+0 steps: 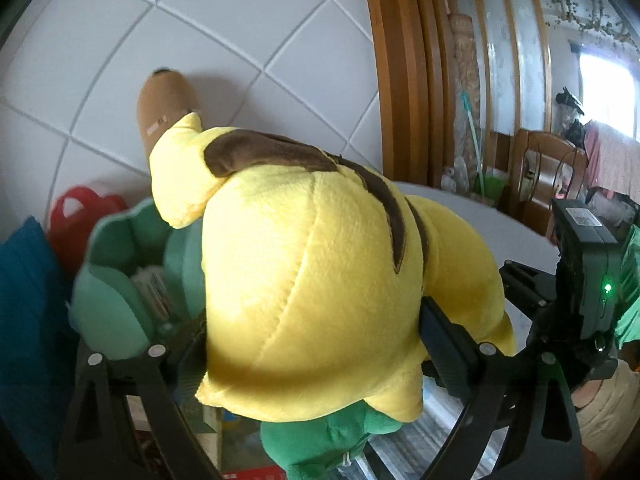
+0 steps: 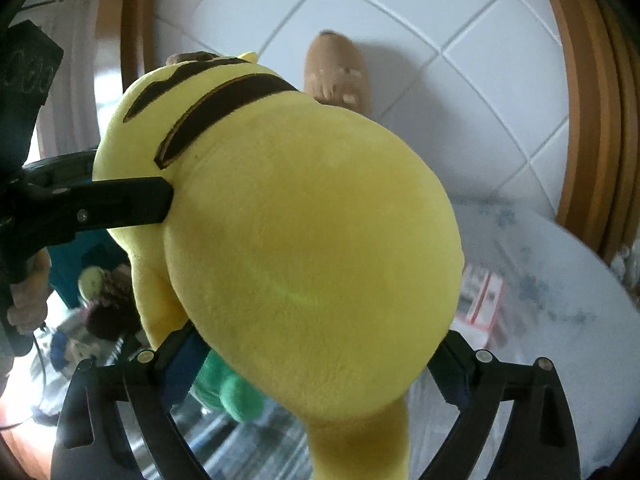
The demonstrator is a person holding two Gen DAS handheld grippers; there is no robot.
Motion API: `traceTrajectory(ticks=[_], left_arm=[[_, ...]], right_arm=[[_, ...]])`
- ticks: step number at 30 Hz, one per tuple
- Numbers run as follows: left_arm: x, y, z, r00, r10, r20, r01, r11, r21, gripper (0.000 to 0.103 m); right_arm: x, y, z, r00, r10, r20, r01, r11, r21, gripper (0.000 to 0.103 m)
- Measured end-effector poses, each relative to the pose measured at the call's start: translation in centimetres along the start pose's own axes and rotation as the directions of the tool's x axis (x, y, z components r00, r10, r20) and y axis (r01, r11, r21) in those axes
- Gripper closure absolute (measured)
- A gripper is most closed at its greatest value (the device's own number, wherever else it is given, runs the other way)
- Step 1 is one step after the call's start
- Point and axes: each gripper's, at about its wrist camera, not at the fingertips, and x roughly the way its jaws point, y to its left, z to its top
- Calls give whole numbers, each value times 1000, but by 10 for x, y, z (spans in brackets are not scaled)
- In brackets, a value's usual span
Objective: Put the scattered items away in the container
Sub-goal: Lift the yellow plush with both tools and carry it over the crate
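Observation:
A big yellow plush toy (image 1: 320,272) with brown stripes fills both views (image 2: 312,240). My left gripper (image 1: 316,344) is shut on it, one finger on each side. My right gripper (image 2: 316,356) is shut on its other end. The left gripper's finger (image 2: 120,204) presses into the plush in the right wrist view. The right gripper's body (image 1: 580,272) shows at the right of the left wrist view. A brown plush part (image 1: 164,104) sticks up behind. A green plush (image 1: 328,444) hangs under the yellow one. A green soft container (image 1: 116,292) sits low at the left.
A white tiled wall (image 1: 240,20) and a wooden door frame (image 1: 408,80) stand behind. A red bag (image 1: 80,208) and a blue cushion (image 1: 28,300) lie at the left. Dolls (image 2: 104,304) lie below left; a white table (image 2: 540,300) with a small box (image 2: 480,296) is at the right.

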Motion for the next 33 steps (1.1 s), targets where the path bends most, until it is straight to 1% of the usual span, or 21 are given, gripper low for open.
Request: traceTrajectory(ticks=[4, 7, 12, 16, 22, 26, 30, 33], left_arm=[[-30, 3, 22, 999, 14, 29, -14, 1000, -5, 9], [-54, 6, 37, 998, 40, 47, -39, 999, -15, 9], [-88, 16, 52, 993, 100, 60, -97, 994, -51, 9], [-114, 28, 57, 985, 160, 72, -153, 984, -86, 9], [-152, 56, 51, 962, 263, 80, -249, 957, -150, 9], [-180, 83, 41, 942, 329, 74, -312, 934, -176, 9], [-209, 113, 29, 921, 382, 78, -362, 912, -194, 9], [-232, 141, 21, 906, 414, 88, -391, 898, -202, 9]], right_arm=[[-23, 12, 26, 999, 0, 36, 0, 1000, -23, 7], [-37, 23, 46, 998, 14, 53, -12, 999, -41, 7], [-48, 45, 76, 996, 59, 64, -54, 996, -77, 7], [-51, 67, 97, 992, 106, 68, -98, 988, -118, 7], [-43, 105, 126, 977, 201, 71, -183, 963, -199, 7], [-32, 140, 138, 963, 259, 74, -235, 942, -240, 7], [-18, 187, 151, 946, 313, 80, -282, 921, -269, 7], [-4, 223, 162, 937, 338, 88, -300, 907, -295, 7]])
